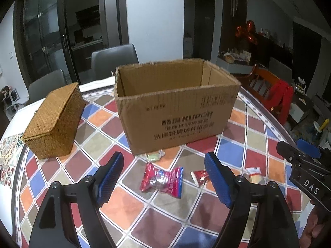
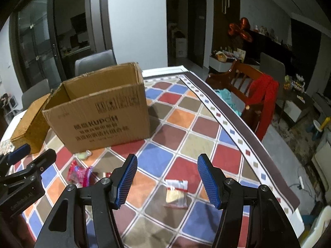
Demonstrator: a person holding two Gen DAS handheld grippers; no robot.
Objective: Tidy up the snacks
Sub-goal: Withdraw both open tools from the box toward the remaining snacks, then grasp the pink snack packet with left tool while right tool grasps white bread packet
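An open cardboard box (image 1: 175,111) stands on the tiled tablecloth; it also shows in the right wrist view (image 2: 99,111). In front of it lie a green candy (image 1: 154,156), a red-pink snack packet (image 1: 162,180), a small red packet (image 1: 199,176) and a clear cracker packet (image 1: 254,174). My left gripper (image 1: 163,183) is open and empty above the red-pink packet. My right gripper (image 2: 167,180) is open and empty above the cracker packet (image 2: 176,194). The red-pink packet (image 2: 79,174) and green candy (image 2: 82,155) show at its left.
A closed woven basket (image 1: 54,122) sits left of the box. The right gripper's body (image 1: 304,169) shows at the right edge; the left gripper's body (image 2: 22,177) shows at the left edge. A wooden chair with red cloth (image 2: 256,95) stands past the table's right edge.
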